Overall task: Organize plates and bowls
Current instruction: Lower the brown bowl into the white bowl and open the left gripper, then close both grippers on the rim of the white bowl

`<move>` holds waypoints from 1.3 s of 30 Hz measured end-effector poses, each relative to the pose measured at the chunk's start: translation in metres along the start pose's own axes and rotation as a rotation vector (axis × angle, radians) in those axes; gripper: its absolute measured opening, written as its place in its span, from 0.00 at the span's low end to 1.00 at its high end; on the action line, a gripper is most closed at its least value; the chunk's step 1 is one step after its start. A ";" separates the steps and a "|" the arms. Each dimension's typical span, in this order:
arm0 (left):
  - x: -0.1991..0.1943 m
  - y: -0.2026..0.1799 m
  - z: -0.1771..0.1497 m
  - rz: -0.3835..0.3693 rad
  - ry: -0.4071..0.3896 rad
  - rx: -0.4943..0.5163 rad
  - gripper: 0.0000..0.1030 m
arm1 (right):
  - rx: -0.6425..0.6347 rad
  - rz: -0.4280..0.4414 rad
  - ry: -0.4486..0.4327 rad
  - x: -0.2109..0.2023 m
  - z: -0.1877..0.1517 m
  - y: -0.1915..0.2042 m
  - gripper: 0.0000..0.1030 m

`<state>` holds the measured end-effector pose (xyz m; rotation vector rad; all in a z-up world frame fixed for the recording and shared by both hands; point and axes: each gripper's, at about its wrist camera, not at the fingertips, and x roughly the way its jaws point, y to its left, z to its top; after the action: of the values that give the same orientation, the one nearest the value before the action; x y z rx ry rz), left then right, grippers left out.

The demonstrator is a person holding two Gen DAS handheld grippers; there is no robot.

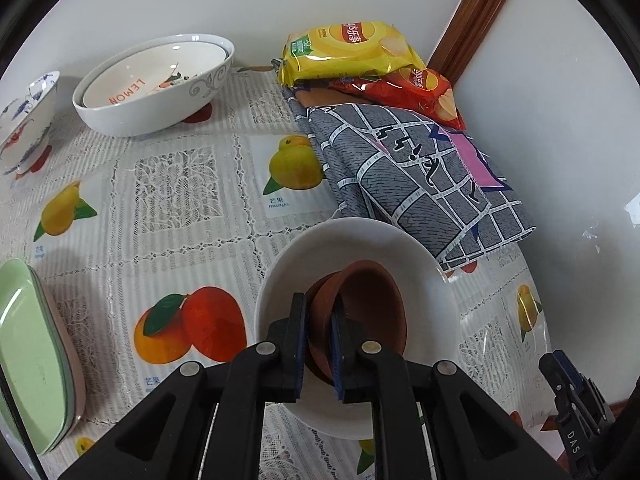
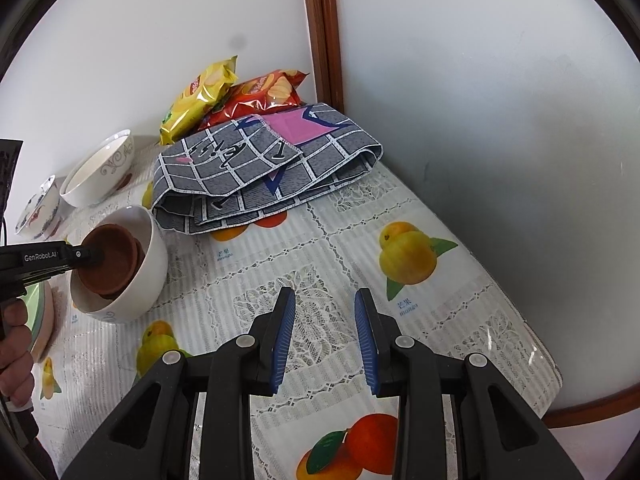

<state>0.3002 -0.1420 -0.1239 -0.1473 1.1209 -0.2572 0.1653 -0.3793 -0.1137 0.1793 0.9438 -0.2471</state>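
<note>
Two brown bowls [image 1: 360, 312] nested; left claw [image 1: 320, 344] clamped on top rim. Lower until seated in white bowl [image 1: 352, 248] beneath, release. Right claw [image 2: 325, 344] half-open, empty.

The inner bowl [image 1: 160, 80] says "LEMON" (orange letters), the tablecloth [image 1: 278, 204] "mango", the left gripper [image 2: 90, 256] "GenRobot.AI", the right gripper [image 1: 574, 446] "DAS".

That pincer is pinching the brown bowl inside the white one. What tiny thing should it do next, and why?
Probably open and let go. The left gripper is clamped on the rim of the brown bowl, which already appears to sit nested on another brown one inside the white bowl. The right gripper hangs open, holding nothing.
</note>
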 end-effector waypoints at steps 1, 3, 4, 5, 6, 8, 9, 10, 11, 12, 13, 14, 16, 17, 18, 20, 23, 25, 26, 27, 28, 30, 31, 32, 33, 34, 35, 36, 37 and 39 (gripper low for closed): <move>0.000 0.001 0.000 -0.007 -0.002 -0.005 0.11 | -0.002 0.001 0.001 0.001 0.000 0.001 0.30; 0.001 0.001 0.000 -0.024 0.000 -0.006 0.11 | -0.009 0.002 0.005 0.001 0.000 0.003 0.30; 0.001 0.002 -0.001 -0.030 0.002 -0.011 0.11 | -0.015 0.002 0.008 0.001 0.000 0.005 0.30; 0.001 0.002 -0.001 -0.033 0.002 -0.013 0.11 | -0.020 0.003 0.010 0.002 0.000 0.006 0.30; 0.001 0.002 -0.001 -0.036 0.002 -0.010 0.11 | -0.026 0.004 0.010 0.001 0.000 0.009 0.30; 0.001 0.001 -0.002 -0.036 0.010 0.001 0.11 | -0.034 0.008 0.011 0.000 0.000 0.012 0.30; 0.001 0.000 -0.003 -0.035 0.016 0.007 0.11 | -0.039 0.012 0.010 -0.001 0.001 0.015 0.30; 0.000 0.000 -0.004 -0.033 0.016 0.014 0.11 | -0.043 0.015 0.009 -0.001 0.002 0.017 0.30; -0.002 0.000 -0.004 -0.031 0.014 0.017 0.11 | -0.046 0.020 0.007 -0.002 0.004 0.020 0.30; -0.005 -0.001 -0.004 -0.027 0.009 0.023 0.12 | -0.051 0.030 0.006 -0.003 0.007 0.024 0.30; -0.009 -0.001 -0.005 -0.026 0.002 0.031 0.14 | -0.057 0.040 0.004 -0.003 0.009 0.028 0.30; -0.013 0.000 -0.005 -0.027 -0.005 0.035 0.16 | -0.064 0.051 0.001 -0.004 0.011 0.032 0.30; -0.022 0.002 -0.004 -0.024 -0.021 0.039 0.16 | -0.081 0.082 0.001 -0.003 0.016 0.043 0.30; -0.026 0.004 -0.003 -0.022 -0.028 0.037 0.17 | -0.087 0.101 -0.003 -0.003 0.018 0.047 0.30; -0.029 0.006 -0.002 -0.018 -0.034 0.035 0.19 | -0.091 0.139 -0.004 -0.002 0.022 0.054 0.30; -0.032 0.010 -0.001 0.000 -0.033 0.035 0.22 | -0.099 0.180 0.010 0.002 0.028 0.064 0.30; -0.029 0.019 -0.001 0.027 -0.020 0.021 0.22 | -0.133 0.220 0.032 0.013 0.037 0.083 0.30; -0.024 0.024 -0.001 0.031 0.002 0.007 0.22 | -0.154 0.251 0.048 0.021 0.042 0.097 0.30; -0.022 0.025 -0.001 0.029 0.007 0.008 0.22 | -0.158 0.260 0.064 0.025 0.044 0.102 0.30; -0.019 0.026 -0.001 0.028 0.013 0.010 0.22 | -0.163 0.264 0.084 0.031 0.046 0.108 0.30; -0.016 0.027 0.000 0.030 0.019 0.011 0.22 | -0.167 0.269 0.092 0.034 0.046 0.111 0.30; -0.011 0.029 0.000 0.032 0.031 0.009 0.22 | -0.179 0.269 0.106 0.042 0.047 0.118 0.30; -0.007 0.030 0.000 0.032 0.040 0.007 0.22 | -0.187 0.265 0.117 0.047 0.046 0.122 0.30; -0.004 0.030 0.000 0.032 0.045 0.007 0.22 | -0.191 0.255 0.129 0.052 0.045 0.124 0.28; 0.000 0.031 0.000 0.033 0.051 0.007 0.22 | -0.194 0.236 0.141 0.056 0.044 0.127 0.26; 0.004 0.032 0.001 0.030 0.058 0.007 0.23 | -0.195 0.217 0.148 0.059 0.044 0.128 0.20; 0.005 0.031 0.001 0.025 0.063 0.008 0.23 | -0.197 0.206 0.155 0.062 0.043 0.129 0.17; 0.008 0.031 0.001 0.023 0.070 0.010 0.23 | -0.198 0.204 0.158 0.063 0.043 0.129 0.17; 0.010 0.031 0.002 0.023 0.072 0.010 0.23 | -0.200 0.197 0.159 0.064 0.043 0.130 0.17; 0.014 0.030 0.003 0.027 0.080 0.013 0.23 | -0.209 0.175 0.165 0.067 0.043 0.133 0.17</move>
<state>0.3125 -0.1169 -0.1426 -0.1108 1.1998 -0.2486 0.2748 -0.2716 -0.1373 0.0903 1.1036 0.0291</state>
